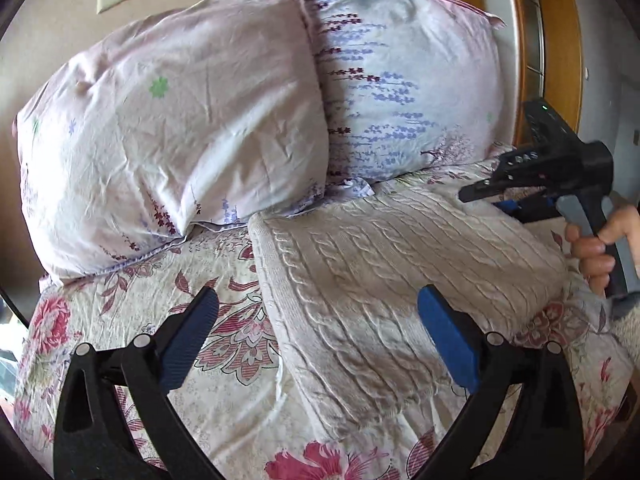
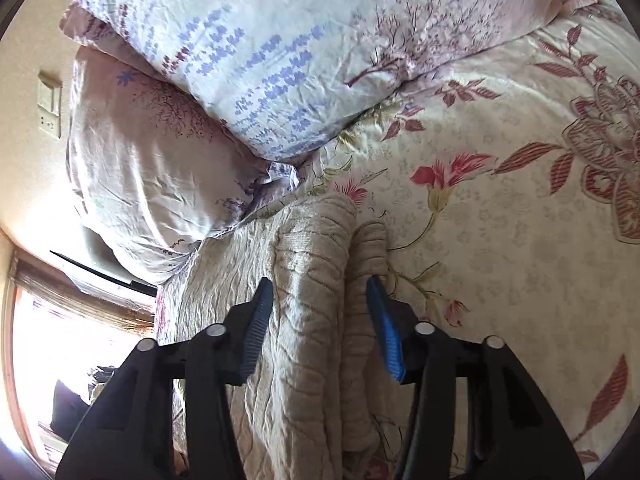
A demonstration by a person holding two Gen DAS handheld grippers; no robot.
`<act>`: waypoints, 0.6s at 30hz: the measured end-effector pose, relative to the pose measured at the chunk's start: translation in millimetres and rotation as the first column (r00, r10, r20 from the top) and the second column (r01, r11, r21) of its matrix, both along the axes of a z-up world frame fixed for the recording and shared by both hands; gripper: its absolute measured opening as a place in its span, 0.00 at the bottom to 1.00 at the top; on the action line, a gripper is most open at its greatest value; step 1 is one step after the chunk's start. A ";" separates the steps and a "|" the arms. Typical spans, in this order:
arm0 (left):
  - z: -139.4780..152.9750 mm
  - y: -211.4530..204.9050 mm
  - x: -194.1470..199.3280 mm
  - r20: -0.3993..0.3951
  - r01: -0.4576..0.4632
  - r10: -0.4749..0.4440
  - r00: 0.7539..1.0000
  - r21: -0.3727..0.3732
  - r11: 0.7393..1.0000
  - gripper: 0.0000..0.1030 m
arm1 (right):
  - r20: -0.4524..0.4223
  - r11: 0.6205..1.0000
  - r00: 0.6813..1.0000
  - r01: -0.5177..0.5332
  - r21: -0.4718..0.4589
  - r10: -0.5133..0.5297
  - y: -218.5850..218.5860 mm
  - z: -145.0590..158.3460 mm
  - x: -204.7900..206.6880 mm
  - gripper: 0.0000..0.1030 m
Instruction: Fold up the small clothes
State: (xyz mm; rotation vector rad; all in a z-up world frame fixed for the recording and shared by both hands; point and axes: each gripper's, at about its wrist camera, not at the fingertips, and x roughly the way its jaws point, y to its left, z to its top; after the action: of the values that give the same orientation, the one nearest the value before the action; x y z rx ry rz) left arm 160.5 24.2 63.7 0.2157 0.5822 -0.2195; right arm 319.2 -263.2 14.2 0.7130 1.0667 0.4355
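Note:
A cream cable-knit sweater lies folded on the floral bedsheet. My left gripper is open above the sweater's left edge, with nothing between its blue pads. The right gripper shows at the sweater's far right edge, held by a hand. In the right wrist view the sweater's bunched edge lies between the pads of my right gripper, which stand apart on either side of the folds without pressing them.
Two pale floral pillows lean against the wall behind the sweater. A wooden frame stands at the right. Bare floral bedsheet spreads right of the sweater. A bright window is at the left.

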 end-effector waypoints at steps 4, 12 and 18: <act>-10.4 -7.7 -14.7 0.028 0.036 -0.039 0.999 0.099 0.994 0.97 | 0.055 0.998 0.998 0.046 -0.035 -0.044 3.8 1.4 -7.3 0.09; -22.3 14.9 -21.3 -0.023 0.041 -0.040 0.999 0.043 0.998 0.97 | 0.028 0.993 0.993 0.117 -0.012 -0.117 -8.1 -6.8 -5.7 0.09; -24.1 18.7 -16.2 -0.066 -0.034 0.035 0.997 0.016 0.999 0.98 | -0.001 0.990 0.991 0.134 -0.047 -0.134 -5.4 -14.4 -1.9 0.09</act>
State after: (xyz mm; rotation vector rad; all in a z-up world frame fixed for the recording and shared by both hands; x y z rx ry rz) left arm 144.3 42.9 39.6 0.2131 0.6528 -0.1897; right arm 317.3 -268.6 -0.1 0.7393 1.0224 0.2929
